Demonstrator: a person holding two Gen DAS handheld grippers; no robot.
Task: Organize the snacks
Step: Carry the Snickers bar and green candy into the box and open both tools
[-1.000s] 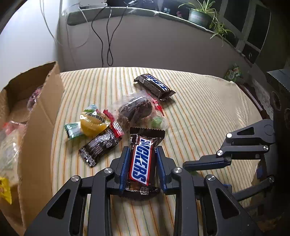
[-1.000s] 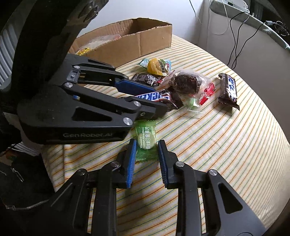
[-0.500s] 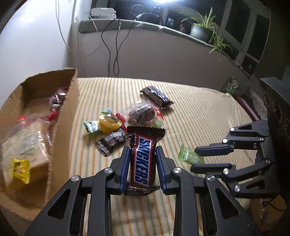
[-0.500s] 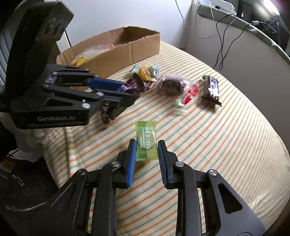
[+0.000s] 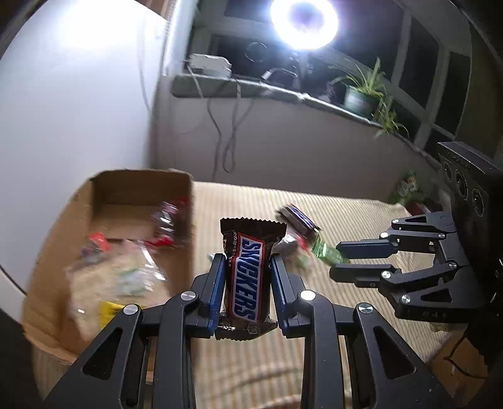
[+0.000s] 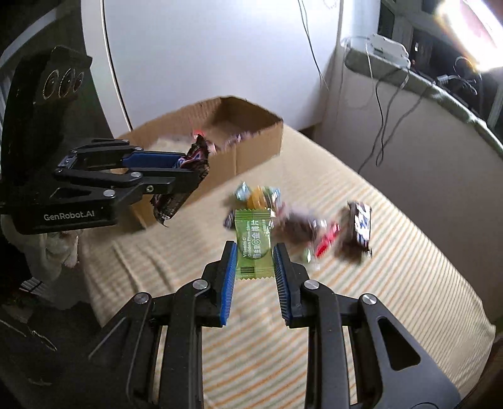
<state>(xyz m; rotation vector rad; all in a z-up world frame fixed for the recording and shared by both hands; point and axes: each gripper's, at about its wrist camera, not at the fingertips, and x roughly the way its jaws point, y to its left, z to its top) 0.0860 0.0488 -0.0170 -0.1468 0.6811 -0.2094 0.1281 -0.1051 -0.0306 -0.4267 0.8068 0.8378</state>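
Left wrist view
Left hand-held gripper (image 5: 248, 283): you are clamping the Snickers bar (image 5: 248, 277) upright between both blue pads, off the surface.
Right hand-held gripper (image 5: 333, 261): it is hanging at the right, pinching the green candy sachet (image 5: 327, 253).
Cardboard box (image 5: 185, 251): it is sitting at the left on the striped table (image 5: 345, 214), already holding wrapped snacks.
Room: a ring light (image 5: 303, 20) is glaring above a ledge carrying a potted plant (image 5: 361, 94) and dangling cables.

Right wrist view
Right hand-held gripper (image 6: 254, 261): you are closing it narrowly on the green candy sachet (image 6: 254, 248), lifted clear of the table (image 6: 408, 283).
Left hand-held gripper (image 6: 191, 176): it is holding the Snickers bar (image 6: 195, 157) in front of the cardboard box (image 6: 251, 144).
Loose snacks (image 6: 298, 220): they are lying blurred on the striped cloth behind the sachet.
Room: a white wall is standing behind the box.
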